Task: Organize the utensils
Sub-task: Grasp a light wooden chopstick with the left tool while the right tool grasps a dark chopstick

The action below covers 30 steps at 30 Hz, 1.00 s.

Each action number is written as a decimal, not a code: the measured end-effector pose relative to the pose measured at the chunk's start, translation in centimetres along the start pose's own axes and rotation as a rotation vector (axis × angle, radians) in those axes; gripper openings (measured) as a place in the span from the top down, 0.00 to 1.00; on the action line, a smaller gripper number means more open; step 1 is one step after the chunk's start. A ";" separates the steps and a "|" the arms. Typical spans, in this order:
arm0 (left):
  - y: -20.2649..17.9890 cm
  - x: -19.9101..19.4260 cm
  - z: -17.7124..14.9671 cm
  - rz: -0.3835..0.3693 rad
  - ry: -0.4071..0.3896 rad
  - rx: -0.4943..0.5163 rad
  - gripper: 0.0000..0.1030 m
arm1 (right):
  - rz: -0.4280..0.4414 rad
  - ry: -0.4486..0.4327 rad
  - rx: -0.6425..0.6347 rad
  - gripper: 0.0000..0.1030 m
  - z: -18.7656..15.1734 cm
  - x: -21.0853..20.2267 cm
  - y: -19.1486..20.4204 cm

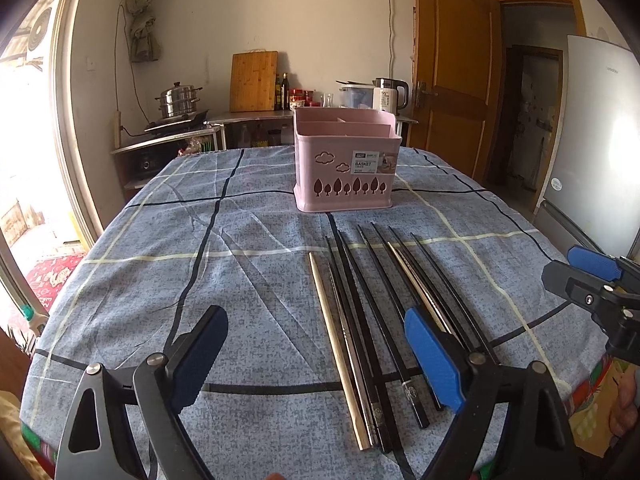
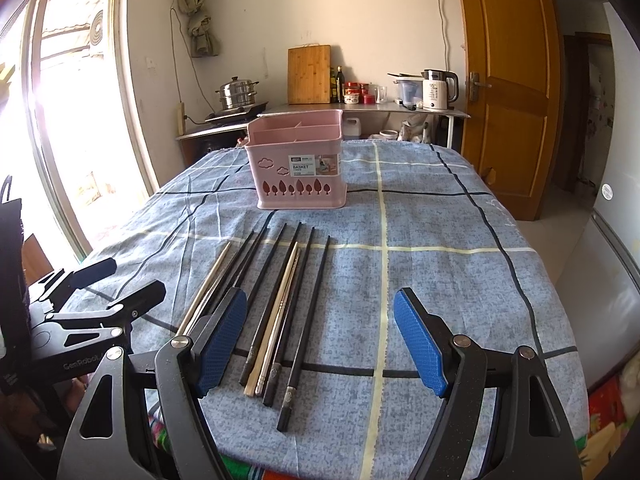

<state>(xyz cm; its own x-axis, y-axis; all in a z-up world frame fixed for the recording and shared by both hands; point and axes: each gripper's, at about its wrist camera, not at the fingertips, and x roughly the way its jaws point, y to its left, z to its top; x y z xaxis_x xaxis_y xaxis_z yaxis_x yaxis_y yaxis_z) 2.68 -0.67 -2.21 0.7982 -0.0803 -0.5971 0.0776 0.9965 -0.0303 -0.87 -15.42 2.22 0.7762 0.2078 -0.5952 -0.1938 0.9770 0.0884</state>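
Note:
Several chopsticks (image 1: 372,320), mostly black with two pale ones, lie side by side on the blue checked tablecloth (image 1: 240,272); they also show in the right wrist view (image 2: 276,304). A pink divided utensil basket (image 1: 346,164) stands empty beyond them, also in the right wrist view (image 2: 298,164). My left gripper (image 1: 320,352) is open and empty, its right finger over the chopsticks' near ends. My right gripper (image 2: 320,340) is open and empty, hovering over the right side of the row. The right gripper shows at the left view's right edge (image 1: 592,280); the left gripper at the right view's left edge (image 2: 104,288).
The table's near edge is just under both grippers. Behind the table stand a counter with a steamer pot (image 1: 178,100), a cutting board (image 1: 253,80), bottles and a kettle (image 2: 438,88). A wooden door (image 2: 508,80) and a fridge (image 1: 600,140) are on the right.

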 end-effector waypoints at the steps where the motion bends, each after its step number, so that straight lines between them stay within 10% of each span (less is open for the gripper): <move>1: 0.3 0.6 0.2 0.004 0.010 -0.008 0.12 | 0.001 0.003 -0.001 0.26 0.1 0.3 0.0; 16: 3.8 10.5 3.5 0.007 0.266 -0.102 0.31 | 0.007 0.145 0.031 0.51 3.2 8.7 -1.6; 30: 3.6 14.0 4.8 -0.023 0.344 -0.087 0.47 | 0.040 0.319 0.033 0.78 4.7 16.7 -1.8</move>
<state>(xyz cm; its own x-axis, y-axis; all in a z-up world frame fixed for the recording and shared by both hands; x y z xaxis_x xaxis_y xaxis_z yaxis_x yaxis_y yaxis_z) 17.02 1.74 -6.86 0.5474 -0.1055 -0.8302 0.0303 0.9939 -0.1064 15.27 -13.45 -4.11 0.5405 0.2260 -0.8104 -0.1967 0.9705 0.1395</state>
